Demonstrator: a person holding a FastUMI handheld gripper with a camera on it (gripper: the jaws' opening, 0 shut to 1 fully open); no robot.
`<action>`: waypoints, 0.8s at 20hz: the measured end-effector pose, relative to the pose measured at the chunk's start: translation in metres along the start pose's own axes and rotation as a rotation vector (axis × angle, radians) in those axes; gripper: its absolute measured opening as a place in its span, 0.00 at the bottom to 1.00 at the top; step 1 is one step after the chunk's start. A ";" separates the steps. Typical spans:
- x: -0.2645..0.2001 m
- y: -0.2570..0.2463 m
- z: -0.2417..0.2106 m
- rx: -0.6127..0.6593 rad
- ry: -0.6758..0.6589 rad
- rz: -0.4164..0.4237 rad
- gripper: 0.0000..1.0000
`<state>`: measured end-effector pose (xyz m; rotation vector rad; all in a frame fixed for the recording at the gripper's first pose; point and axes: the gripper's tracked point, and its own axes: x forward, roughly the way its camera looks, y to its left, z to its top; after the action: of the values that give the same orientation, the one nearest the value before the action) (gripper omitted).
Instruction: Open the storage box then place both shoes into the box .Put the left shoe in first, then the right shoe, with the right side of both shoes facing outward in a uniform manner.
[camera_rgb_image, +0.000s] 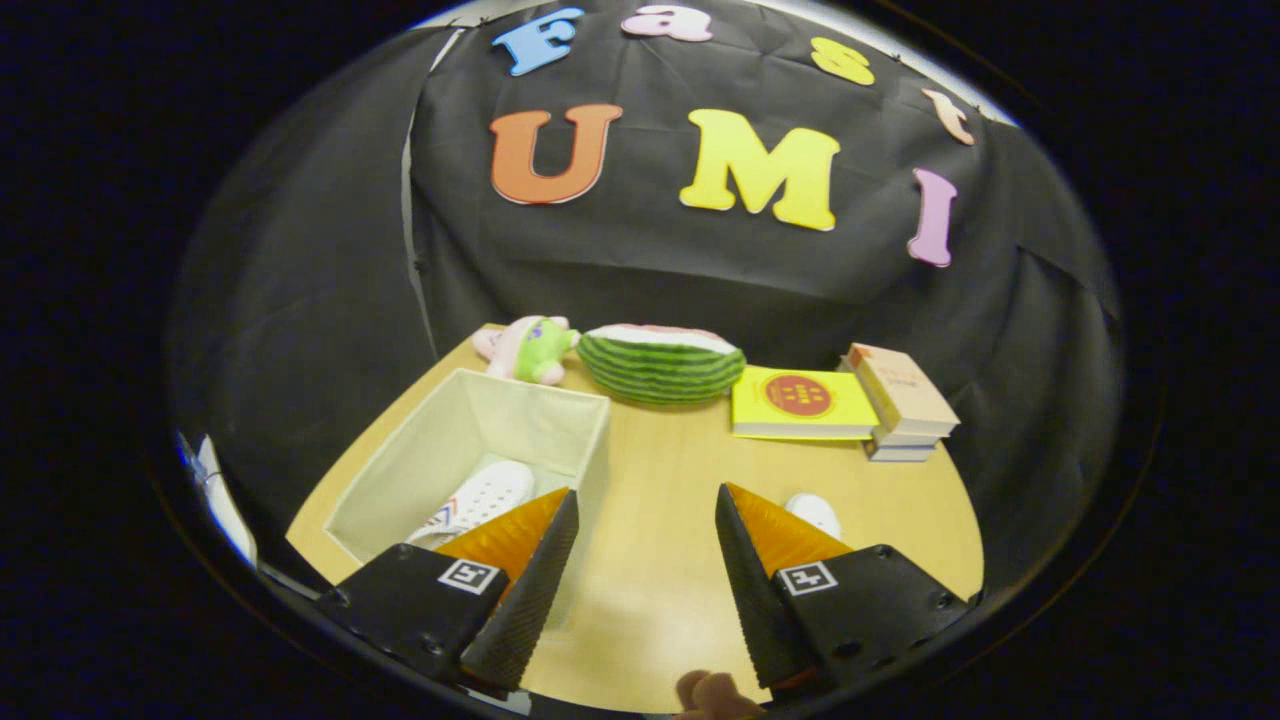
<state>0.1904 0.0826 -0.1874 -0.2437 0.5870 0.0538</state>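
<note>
Beside the open box (470, 440), which already holds one shoe (478, 500), the hand-held gripper (647, 535) hangs open and empty; the other shoe (815, 512) lies partly hidden behind its finger, risking a misjudged, wrong-facing grasp.

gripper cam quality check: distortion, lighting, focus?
Gripper view: heavy fisheye bowing, table edge curves; lit evenly at centre, dim toward the rim; mild softness throughout, storage box and shoe inside it readable; second shoe half hidden behind a finger; gripper open, holding nothing.
</note>
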 end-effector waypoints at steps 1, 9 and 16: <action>0.002 -0.023 -0.004 -0.028 0.009 -0.046 0.86; 0.032 -0.120 -0.080 0.028 0.220 -0.071 0.88; 0.059 -0.186 -0.158 0.123 0.424 -0.104 0.88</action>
<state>0.1762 -0.1377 -0.3077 -0.1656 0.9948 -0.1381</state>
